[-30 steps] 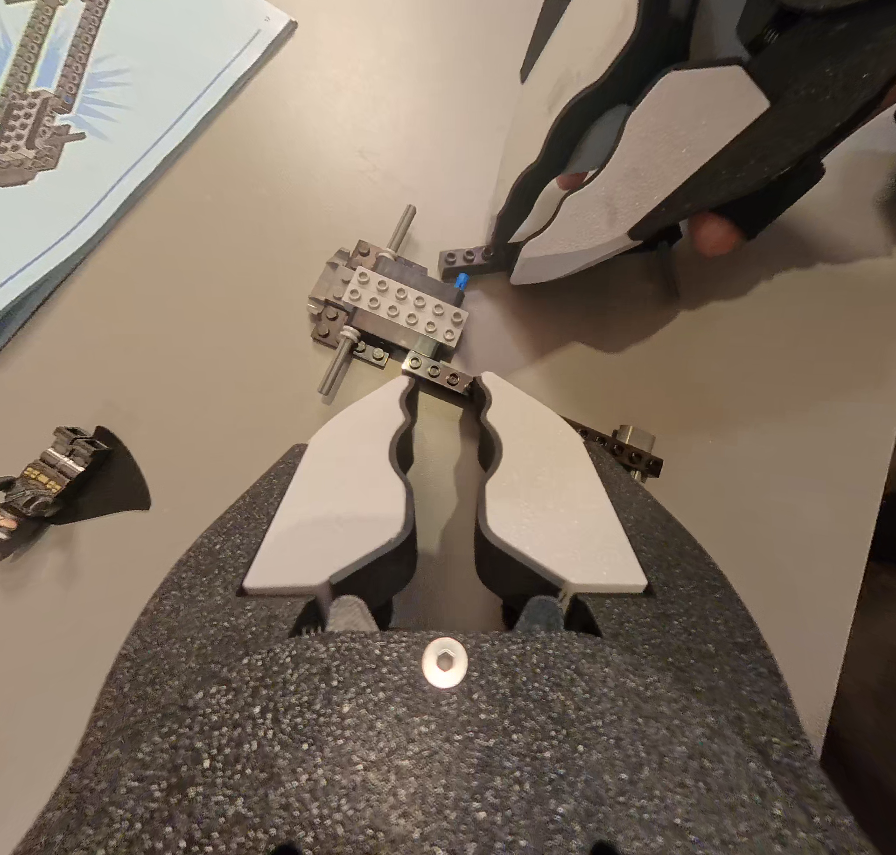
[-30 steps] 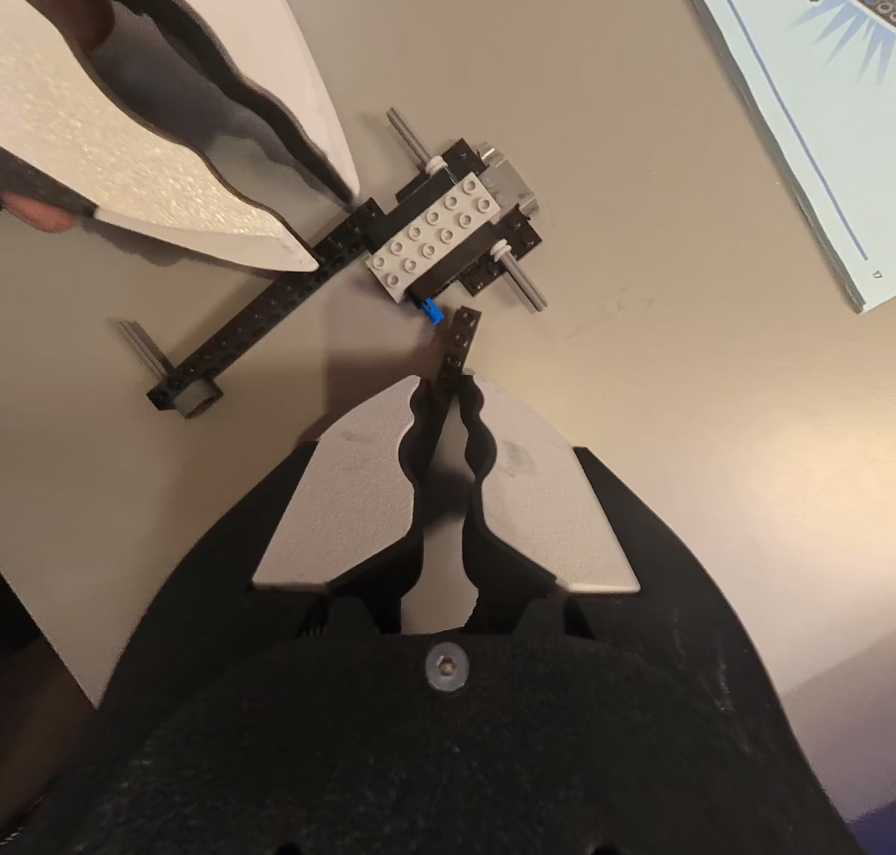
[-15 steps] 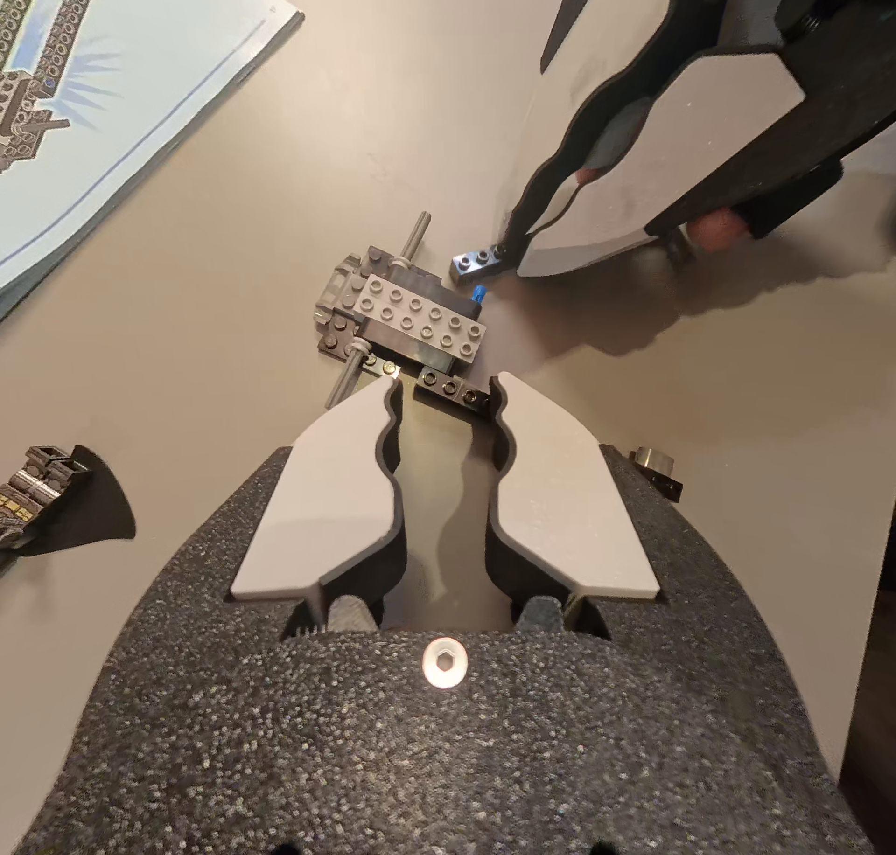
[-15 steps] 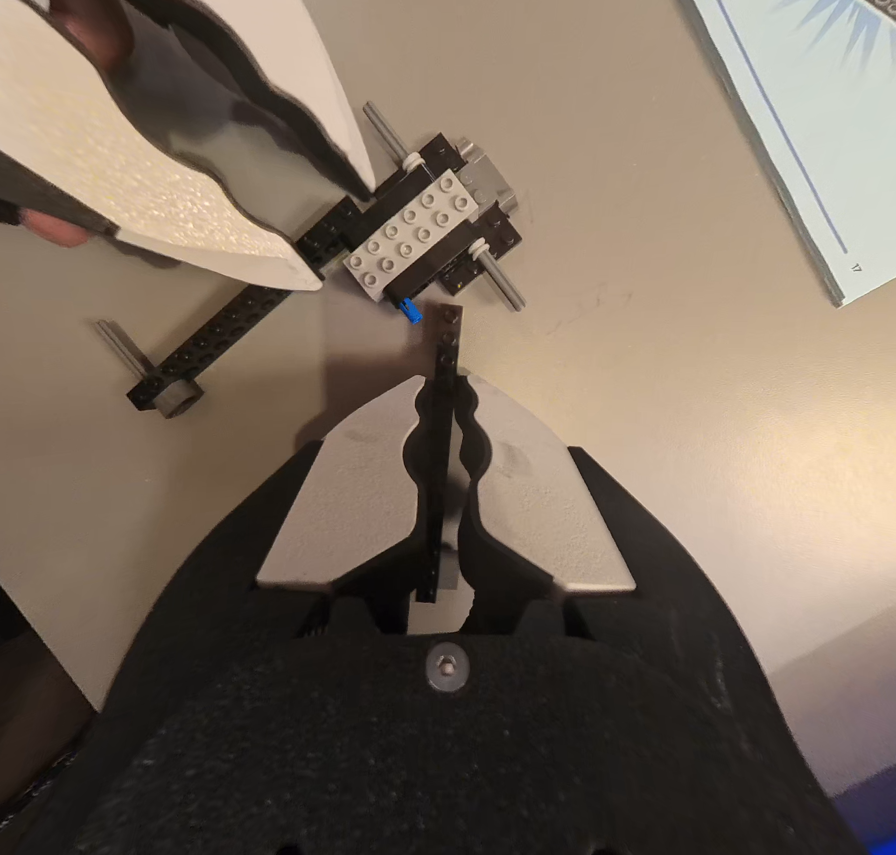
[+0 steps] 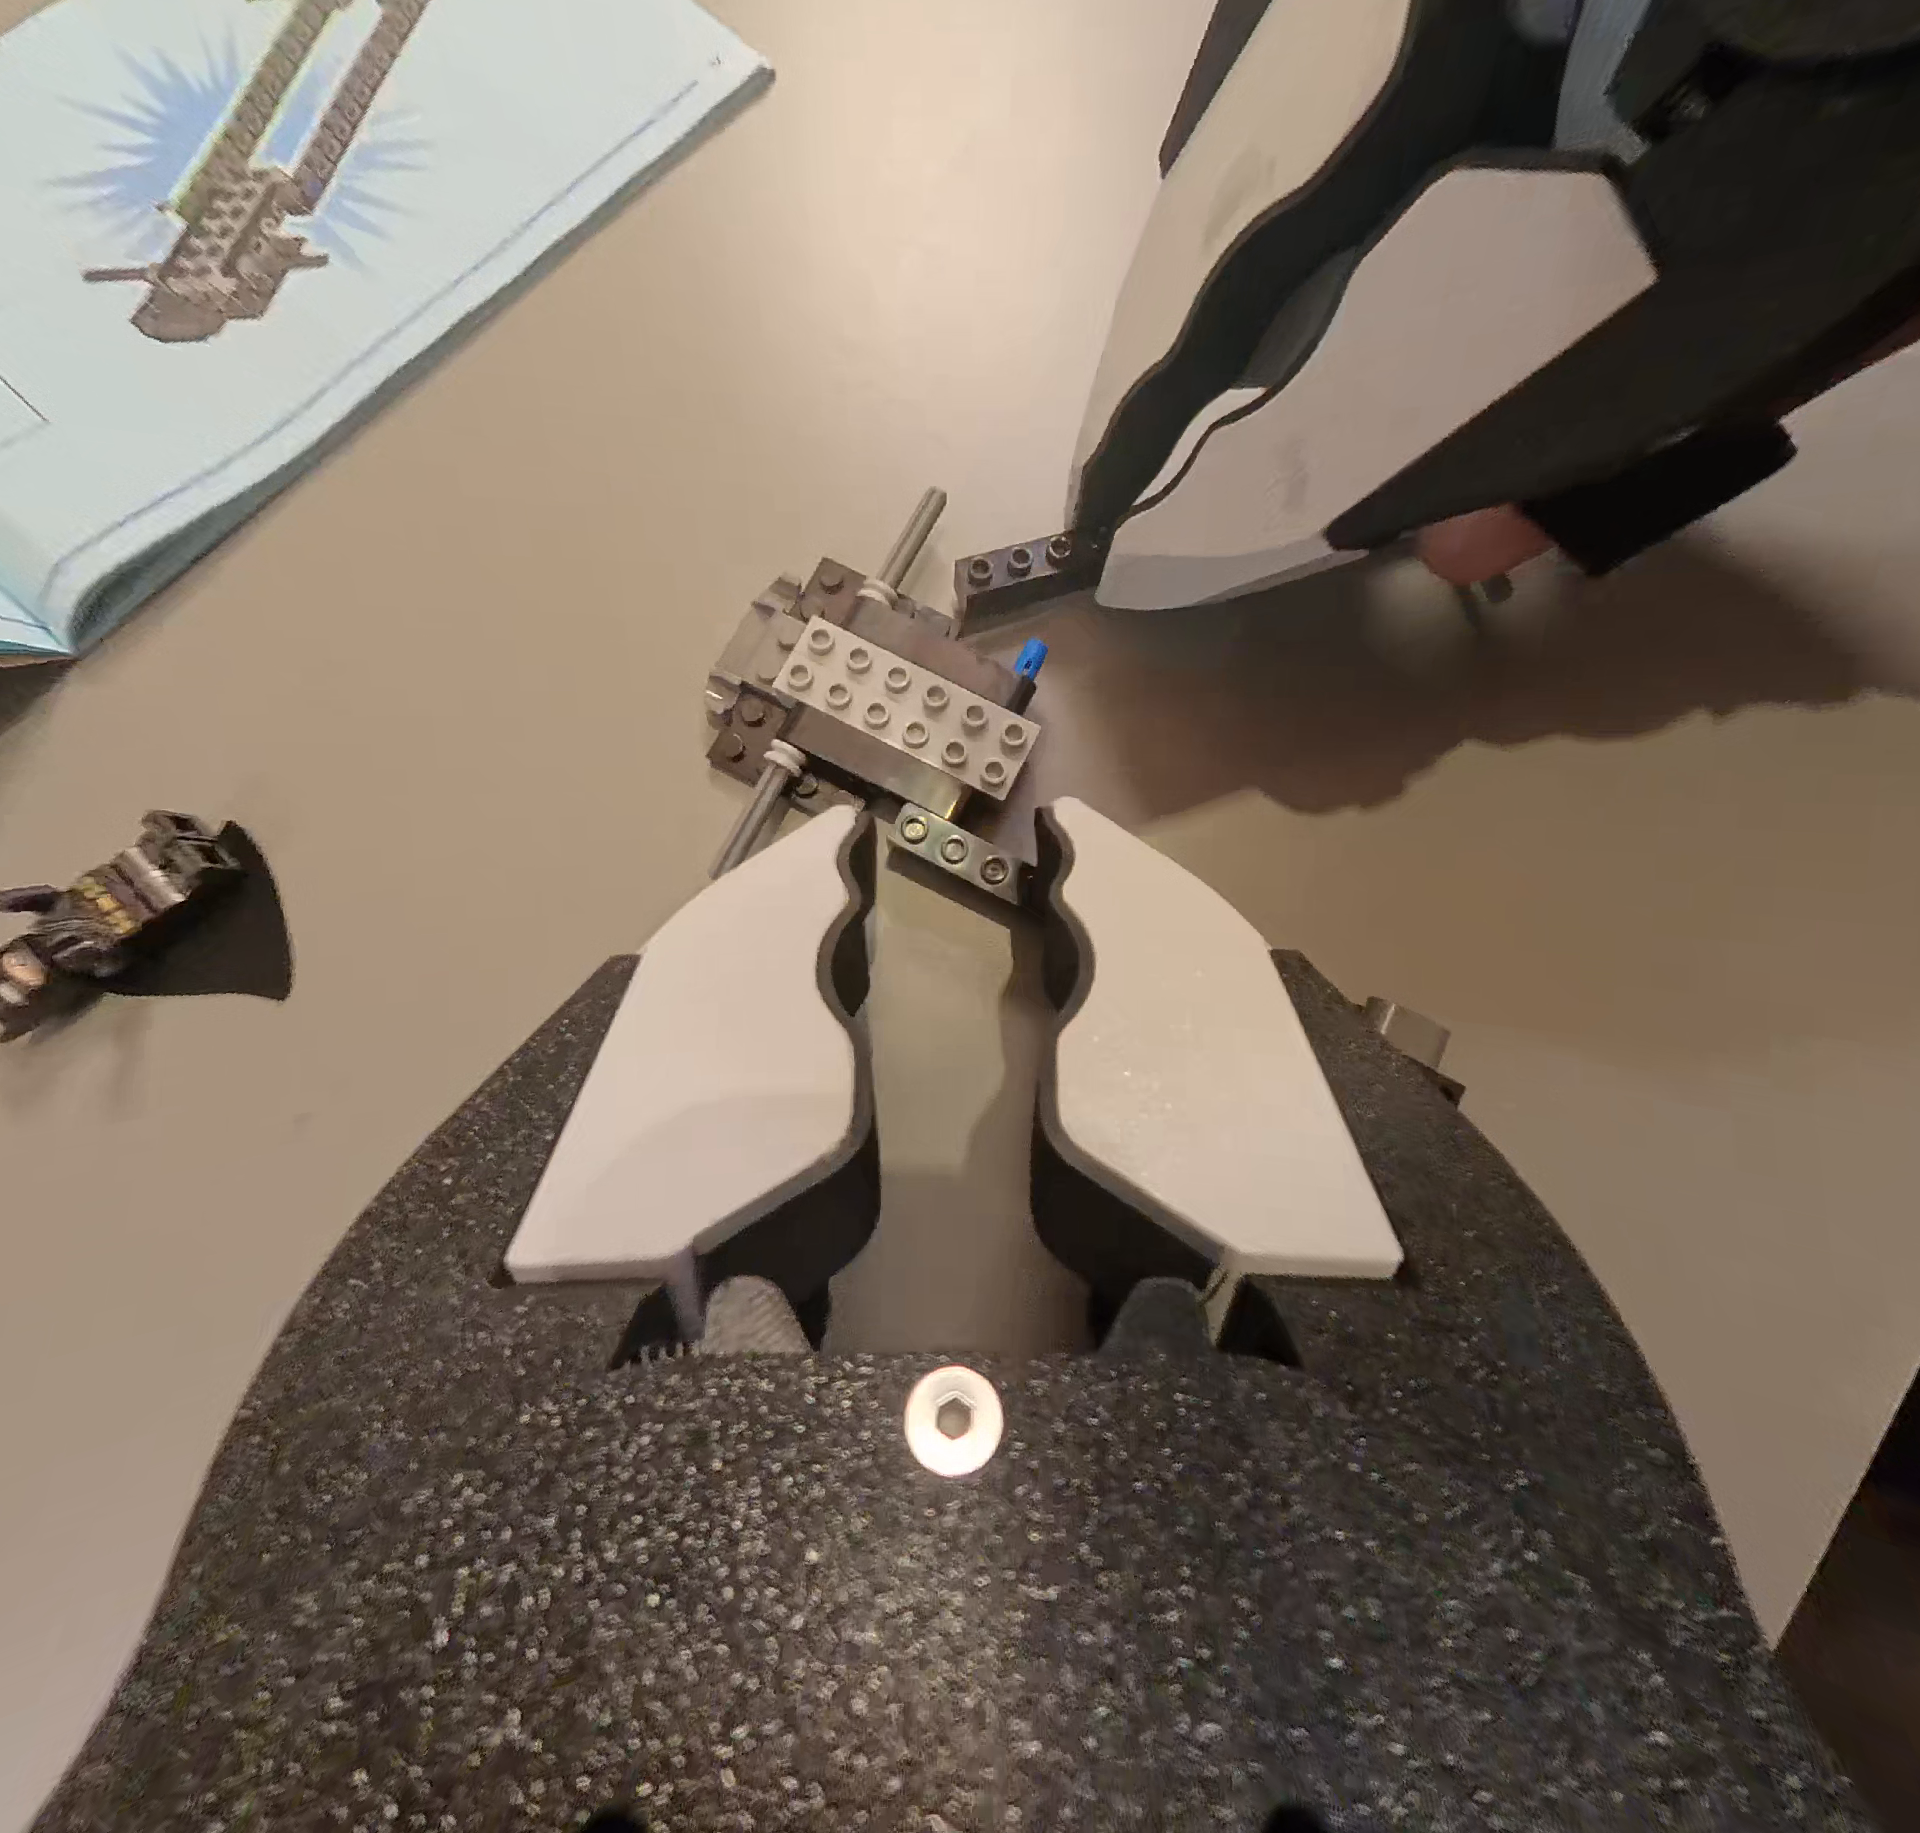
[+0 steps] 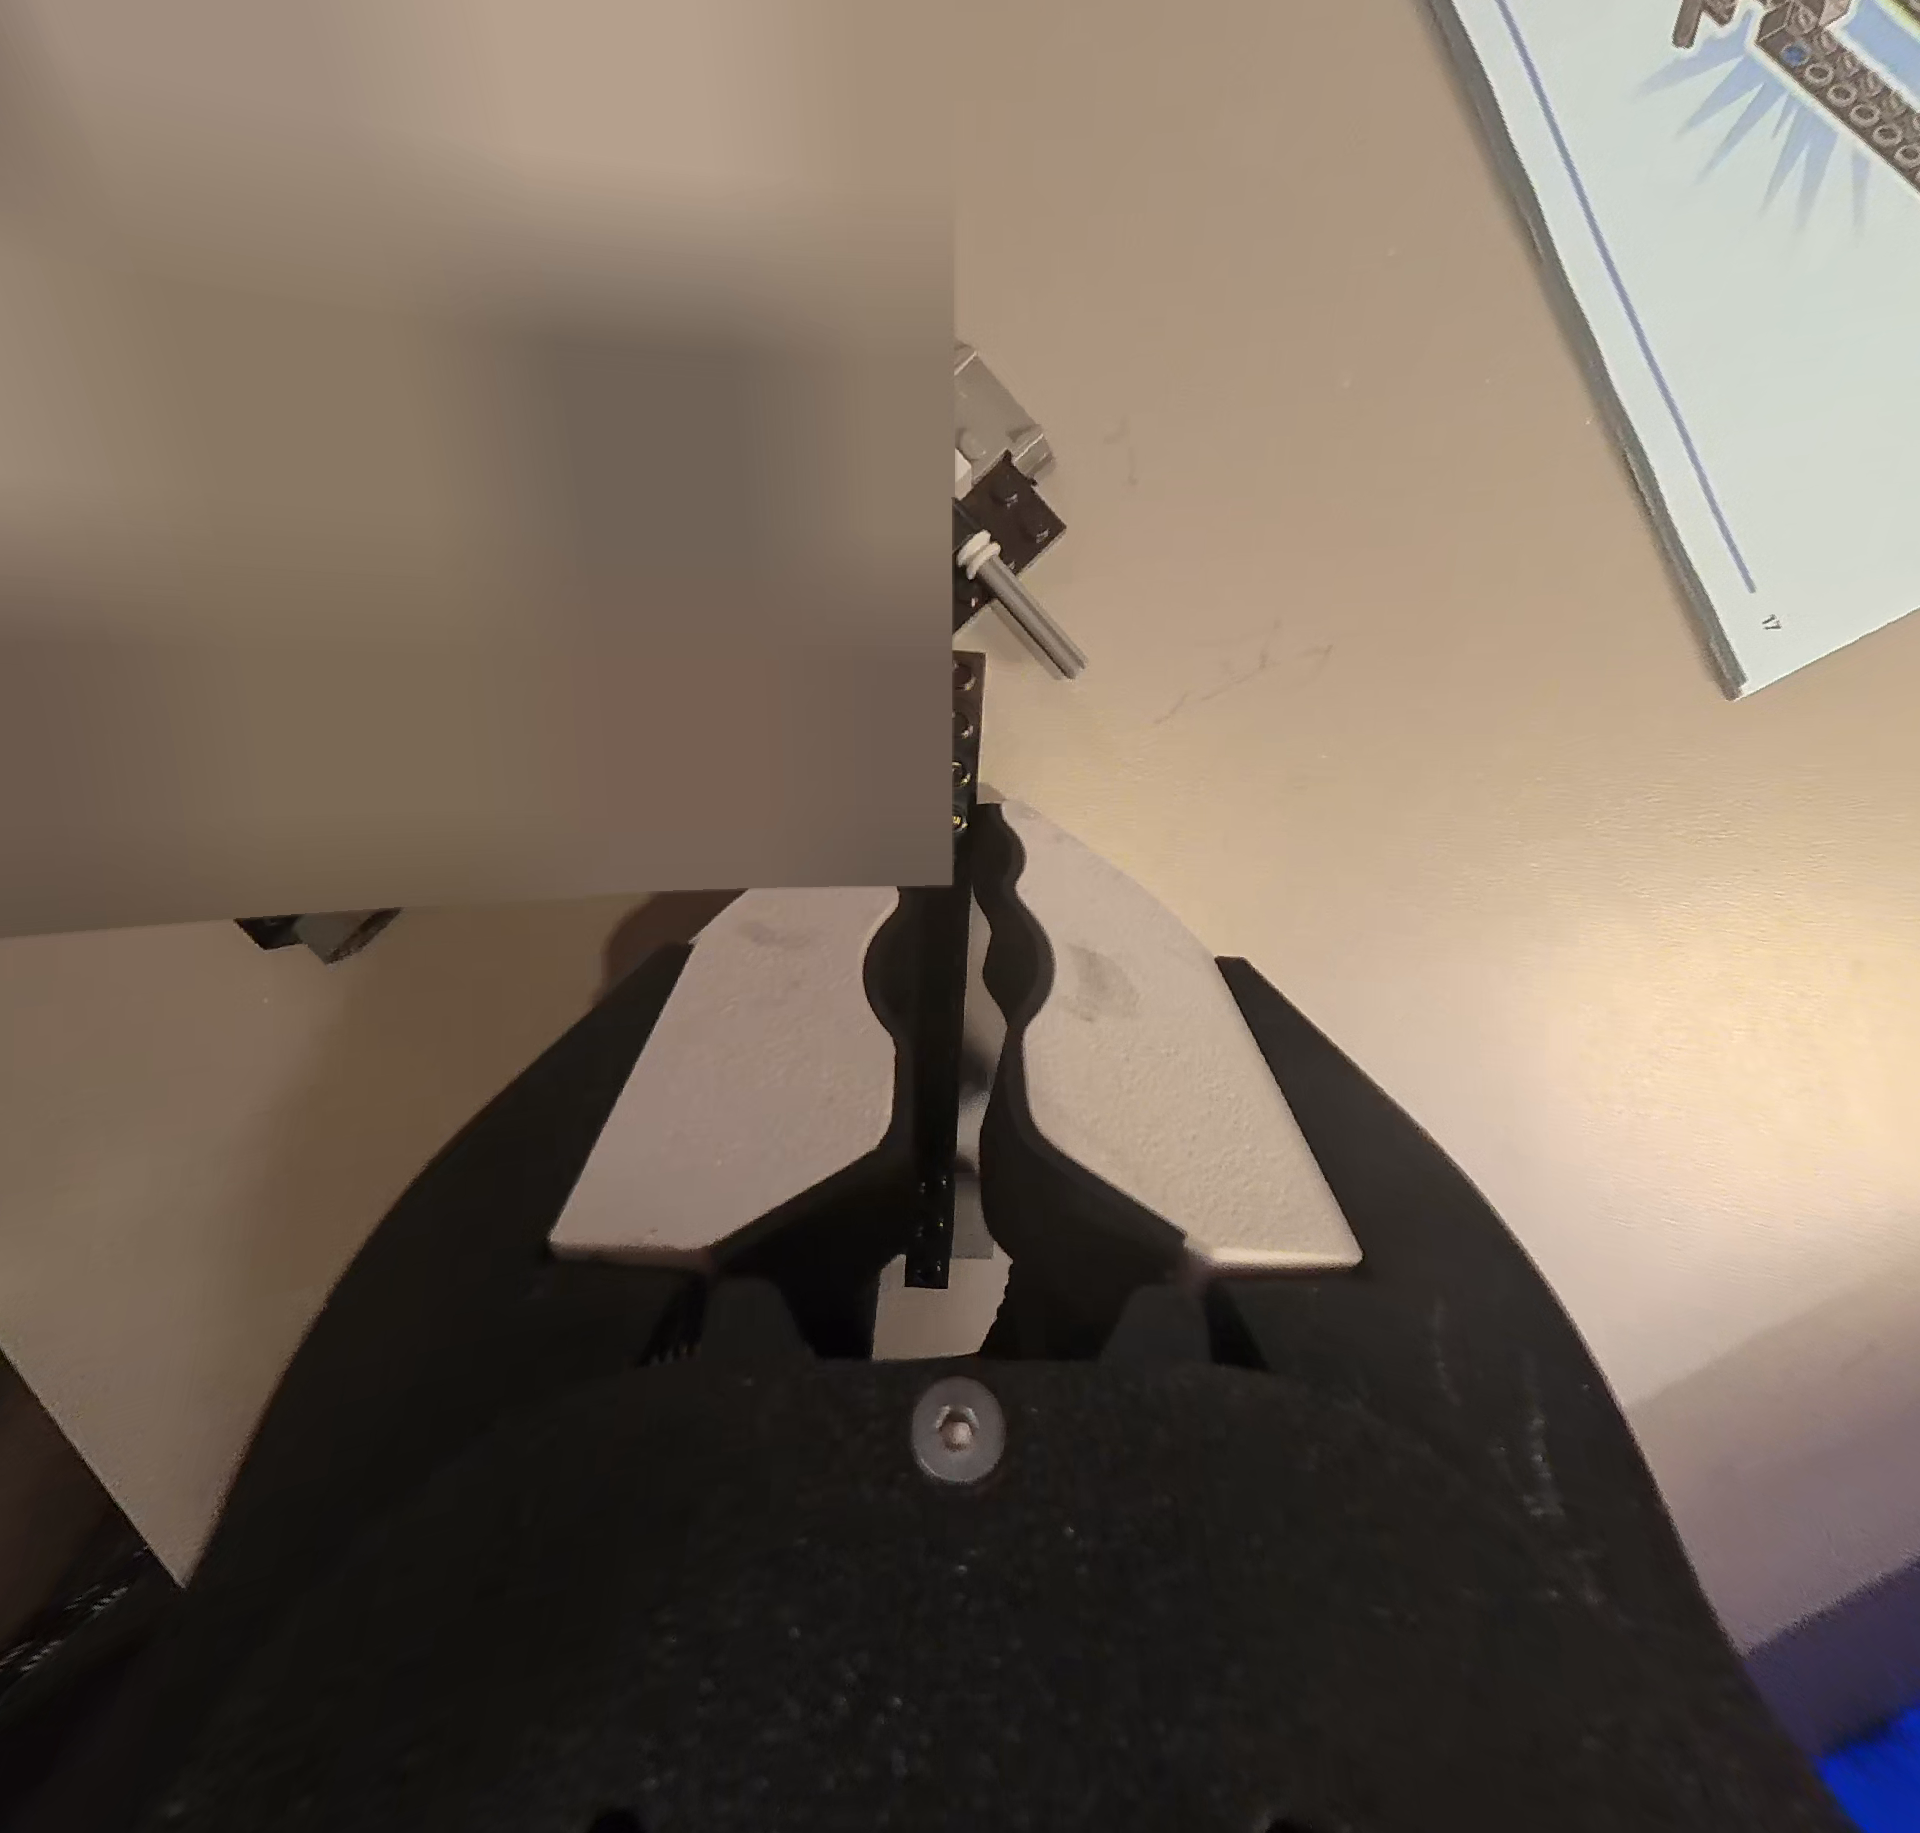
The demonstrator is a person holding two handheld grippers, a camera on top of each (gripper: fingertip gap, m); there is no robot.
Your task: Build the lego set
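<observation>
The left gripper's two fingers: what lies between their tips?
In the left wrist view, the end of a black studded beam lies between the open left gripper fingertips, beside the grey brick model; behind it, bare table.

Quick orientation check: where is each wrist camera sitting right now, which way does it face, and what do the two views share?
Left wrist view: on the left gripper, looking down its parted fingers at the grey-and-black brick assembly on the beige table; the right gripper shows too.
Right wrist view: on the right gripper, looking along the long black studded beam its fingers hold; a blurred patch hides the left.
Shared: assembly, pale blue instruction booklet, table.
</observation>
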